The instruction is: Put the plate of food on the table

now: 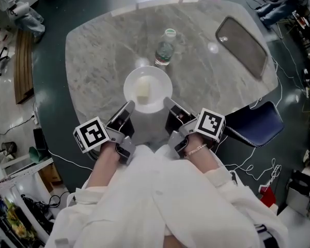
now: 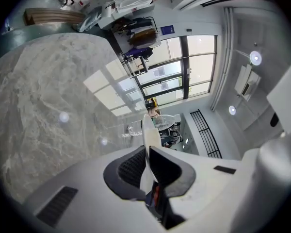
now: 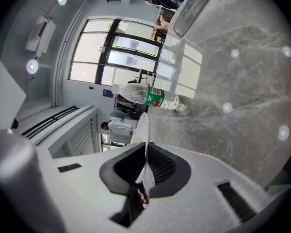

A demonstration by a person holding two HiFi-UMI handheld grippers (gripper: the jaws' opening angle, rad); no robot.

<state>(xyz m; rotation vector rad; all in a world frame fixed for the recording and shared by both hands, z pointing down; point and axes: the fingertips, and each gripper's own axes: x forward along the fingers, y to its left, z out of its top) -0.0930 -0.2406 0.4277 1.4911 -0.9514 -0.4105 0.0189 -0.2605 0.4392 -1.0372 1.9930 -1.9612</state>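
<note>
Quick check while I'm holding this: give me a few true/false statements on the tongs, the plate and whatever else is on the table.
1. The left tongs and the right tongs are each shut on the rim of the plate. True.
2. The plate is empty. False: a pale piece of food lies on it.
3. A water bottle stands on the table beyond the plate. True.
4. The bottle is the only other thing on the table. False: a dark tray lies at its far right side.
</note>
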